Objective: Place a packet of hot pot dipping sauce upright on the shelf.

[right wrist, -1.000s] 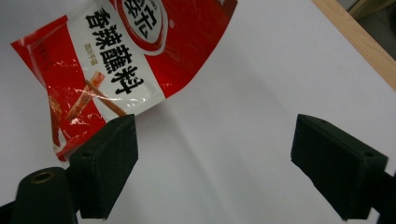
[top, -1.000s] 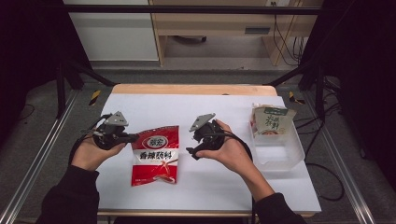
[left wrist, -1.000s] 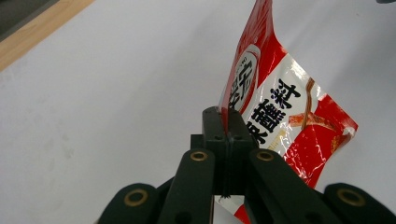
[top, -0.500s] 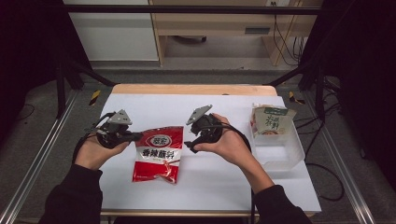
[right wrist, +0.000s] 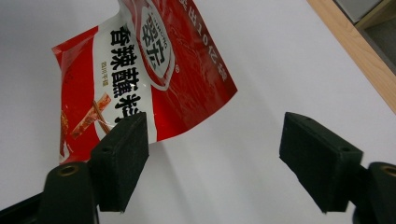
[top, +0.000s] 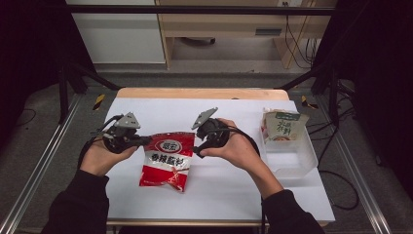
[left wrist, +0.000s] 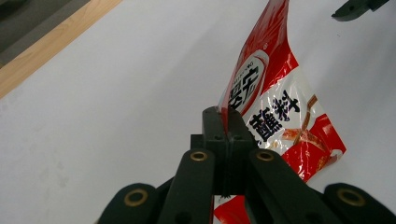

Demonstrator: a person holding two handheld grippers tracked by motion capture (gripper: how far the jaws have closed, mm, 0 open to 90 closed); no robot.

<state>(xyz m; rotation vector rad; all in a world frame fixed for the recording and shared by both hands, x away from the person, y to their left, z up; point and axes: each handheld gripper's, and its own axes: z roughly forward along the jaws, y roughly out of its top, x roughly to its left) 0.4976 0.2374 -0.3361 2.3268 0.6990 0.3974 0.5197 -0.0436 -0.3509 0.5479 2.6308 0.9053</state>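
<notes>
- While the left gripper (top: 141,141) is clamping the upper left corner of the red pouch (top: 166,161), the high view is showing the pouch hanging tilted, its lower edge down at the white table (top: 219,190).
- Right gripper (top: 197,146) is sitting just beside the pouch's upper right corner, jaws apart, nothing pinched; they have just been closing a little.
- A clear bin (top: 292,158) is standing near the right table edge, well apart from the pouch, with a green-and-white bag (top: 282,126) leaning at its far end.
- Left gripper view: both jaws are pressing tight together on the pouch (left wrist: 275,116) edge, which is rising from between them; the rest of the pouch is fanning out right over the table (left wrist: 116,93). The other gripper's jaw tip (left wrist: 355,8) is showing at top right.
- Right gripper view: jaws are standing wide, gripper (right wrist: 212,158) centre over bare table (right wrist: 280,70). The pouch (right wrist: 154,70) is hanging behind the left pad (right wrist: 122,158), its corner not between the pads; contact with that pad I cannot tell.
</notes>
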